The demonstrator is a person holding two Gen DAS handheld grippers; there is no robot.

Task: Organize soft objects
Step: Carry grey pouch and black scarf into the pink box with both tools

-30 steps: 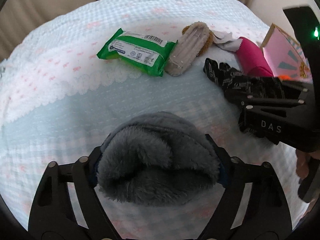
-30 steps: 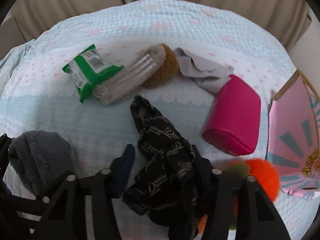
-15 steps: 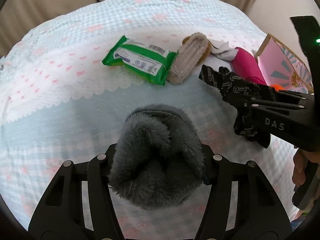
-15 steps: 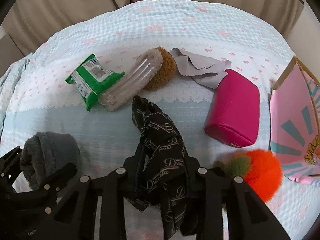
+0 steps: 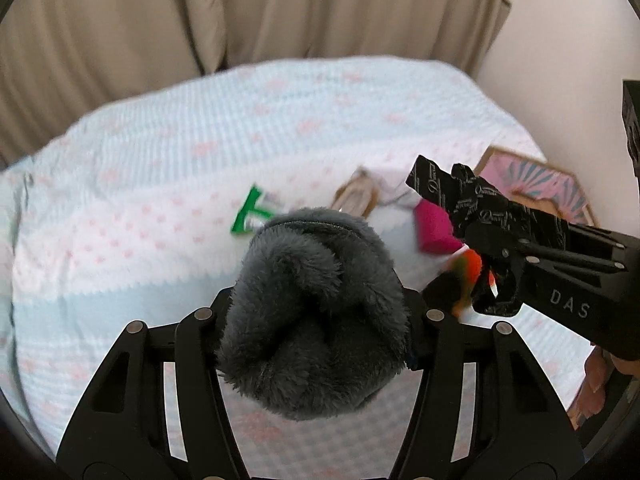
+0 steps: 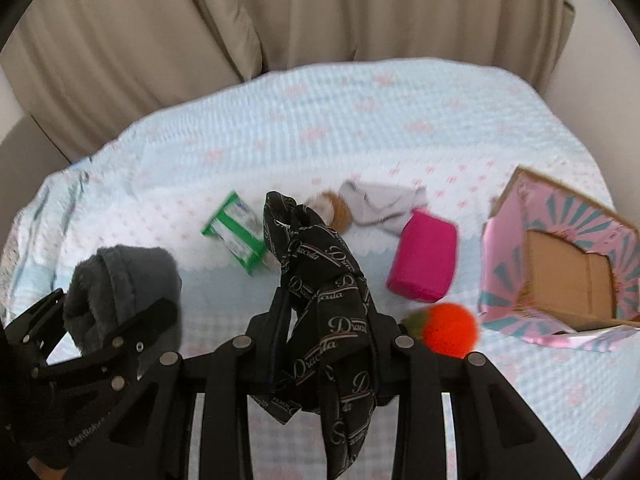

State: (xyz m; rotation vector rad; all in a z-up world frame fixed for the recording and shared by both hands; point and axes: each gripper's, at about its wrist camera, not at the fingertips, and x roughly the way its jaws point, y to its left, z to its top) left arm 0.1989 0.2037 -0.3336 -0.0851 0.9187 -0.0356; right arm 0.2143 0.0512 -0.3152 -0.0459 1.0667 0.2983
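Note:
My left gripper (image 5: pixel 316 320) is shut on a grey fuzzy plush item (image 5: pixel 312 312) and holds it above the bed; it also shows at the left of the right wrist view (image 6: pixel 116 288). My right gripper (image 6: pixel 324 344) is shut on a black printed cloth (image 6: pixel 324 300), which hangs between its fingers; it shows at the right of the left wrist view (image 5: pixel 472 204). A pink open box (image 6: pixel 560 264) stands at the right. On the bed lie a magenta pouch (image 6: pixel 424 260), an orange plush ball (image 6: pixel 450 330), a green wipes pack (image 6: pixel 236 232), a grey cloth (image 6: pixel 380 204) and a brown round item (image 6: pixel 336 210).
The bed has a light blue and white cover with pink marks (image 6: pixel 360 120). Beige curtains (image 6: pixel 280 20) hang behind it. A white wall (image 5: pixel 568 60) stands at the right, past the box.
Both grippers have lifted up and back from the bed with their items held. The bed objects now look smaller and farther, and the box's open inside has come into view.

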